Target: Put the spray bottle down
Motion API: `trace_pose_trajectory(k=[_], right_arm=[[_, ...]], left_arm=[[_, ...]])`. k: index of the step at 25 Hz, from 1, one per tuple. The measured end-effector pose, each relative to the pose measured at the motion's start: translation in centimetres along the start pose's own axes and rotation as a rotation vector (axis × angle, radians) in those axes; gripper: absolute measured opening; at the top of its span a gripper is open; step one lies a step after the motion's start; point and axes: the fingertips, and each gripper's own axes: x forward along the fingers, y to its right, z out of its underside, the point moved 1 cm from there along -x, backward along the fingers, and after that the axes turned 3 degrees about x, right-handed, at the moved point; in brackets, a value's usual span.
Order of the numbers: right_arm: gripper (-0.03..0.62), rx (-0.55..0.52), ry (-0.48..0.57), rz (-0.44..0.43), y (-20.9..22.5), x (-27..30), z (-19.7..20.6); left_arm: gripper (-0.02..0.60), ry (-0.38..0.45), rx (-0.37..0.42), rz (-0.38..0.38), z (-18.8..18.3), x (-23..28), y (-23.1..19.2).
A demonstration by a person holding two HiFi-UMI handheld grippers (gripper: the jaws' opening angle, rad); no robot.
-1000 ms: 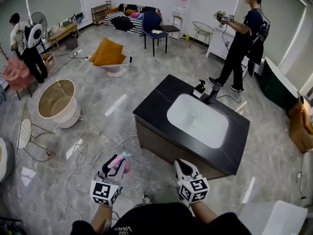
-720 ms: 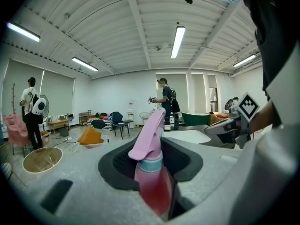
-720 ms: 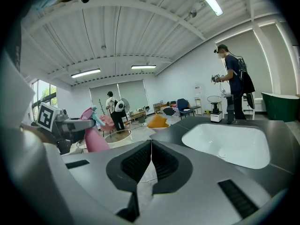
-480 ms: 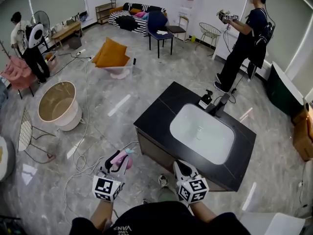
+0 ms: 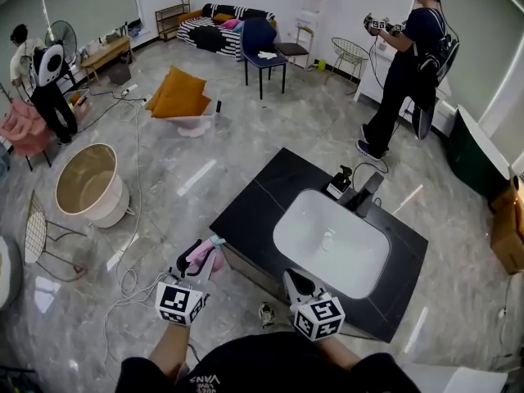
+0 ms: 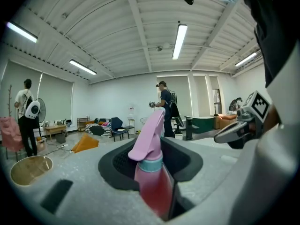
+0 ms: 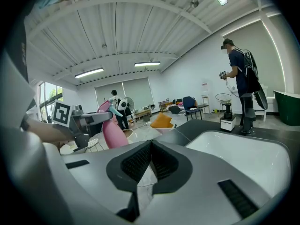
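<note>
1. My left gripper (image 5: 195,262) clamps the pink plastic spray bottle (image 6: 152,182), lower left of the head view.
2. My right gripper (image 5: 293,282) is closed and empty, near the black sink counter (image 5: 250,207).

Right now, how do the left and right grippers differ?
The left gripper is shut on the pink spray bottle; the right gripper has jaws together on nothing. The left gripper hangs over floor beside the black counter; the right gripper is at its near edge. Both carry marker cubes.

One spray bottle (image 5: 205,255), one sink (image 5: 309,234), two grippers (image 5: 193,265) (image 5: 289,277)
</note>
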Motion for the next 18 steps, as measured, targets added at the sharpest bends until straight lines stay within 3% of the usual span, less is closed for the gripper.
trace_pose_trajectory(k=[18], right_arm=[[0.002,0.043,-0.03,0.046,8.9,2.0,-0.4]], left_arm=[[0.146,0.009,0.022,0.054,0.4,17.3,-1.1]])
